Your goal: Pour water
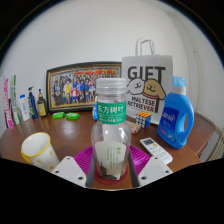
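A clear bottle stands upright between the pink pads of the tool, which appears clamped on its lower body, though contact on both sides is hard to confirm. A white cup waits near the tool on the worktop. A loose hold could let the bottle slip when tipped, spilling water short of the cup.

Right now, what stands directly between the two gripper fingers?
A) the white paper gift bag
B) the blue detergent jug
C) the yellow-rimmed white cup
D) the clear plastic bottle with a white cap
D: the clear plastic bottle with a white cap stands upright between the pink-padded fingers of the gripper.
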The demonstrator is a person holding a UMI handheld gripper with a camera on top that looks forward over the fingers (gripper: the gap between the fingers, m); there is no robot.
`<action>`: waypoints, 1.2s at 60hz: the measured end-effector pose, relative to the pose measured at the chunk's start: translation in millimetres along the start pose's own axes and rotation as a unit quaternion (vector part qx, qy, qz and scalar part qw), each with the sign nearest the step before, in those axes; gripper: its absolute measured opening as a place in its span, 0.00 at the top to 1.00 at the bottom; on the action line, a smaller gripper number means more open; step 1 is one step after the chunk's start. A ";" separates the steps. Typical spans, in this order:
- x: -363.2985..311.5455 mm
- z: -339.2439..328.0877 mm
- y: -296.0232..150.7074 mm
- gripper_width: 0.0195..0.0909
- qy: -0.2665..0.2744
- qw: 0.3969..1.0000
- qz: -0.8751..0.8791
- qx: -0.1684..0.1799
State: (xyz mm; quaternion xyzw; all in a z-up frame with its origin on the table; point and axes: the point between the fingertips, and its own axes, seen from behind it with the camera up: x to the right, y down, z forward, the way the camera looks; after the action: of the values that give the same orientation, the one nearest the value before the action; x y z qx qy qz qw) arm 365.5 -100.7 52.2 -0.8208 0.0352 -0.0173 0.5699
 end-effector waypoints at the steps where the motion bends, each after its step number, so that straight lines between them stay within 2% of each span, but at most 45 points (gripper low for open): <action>1: 0.3 -0.3 0.3 0.52 0.001 1.000 0.000 -0.002; 4: 1.4 -1.6 4.8 0.46 0.005 1.000 -0.002 -0.018; 9: 1.1 -7.7 10.5 0.10 0.009 0.999 -0.002 -0.041; 10: 0.6 -9.6 10.5 0.06 0.009 0.999 -0.001 -0.043; 13: 0.9 -17.0 11.7 0.09 0.014 0.998 0.007 -0.054; 31: -12.8 -114.7 -9.4 0.07 0.064 0.993 0.014 -0.093; 44: -55.6 -223.1 -37.0 0.08 0.089 0.991 0.019 -0.098; 54: -92.9 -290.4 -37.8 0.08 0.092 0.989 0.026 -0.109; 72: -132.8 -344.8 -43.6 0.08 0.087 0.991 0.012 -0.104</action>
State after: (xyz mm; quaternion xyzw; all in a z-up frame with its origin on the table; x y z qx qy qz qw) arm 211.1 -397.3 215.2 -0.8705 0.0962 -0.0774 0.4765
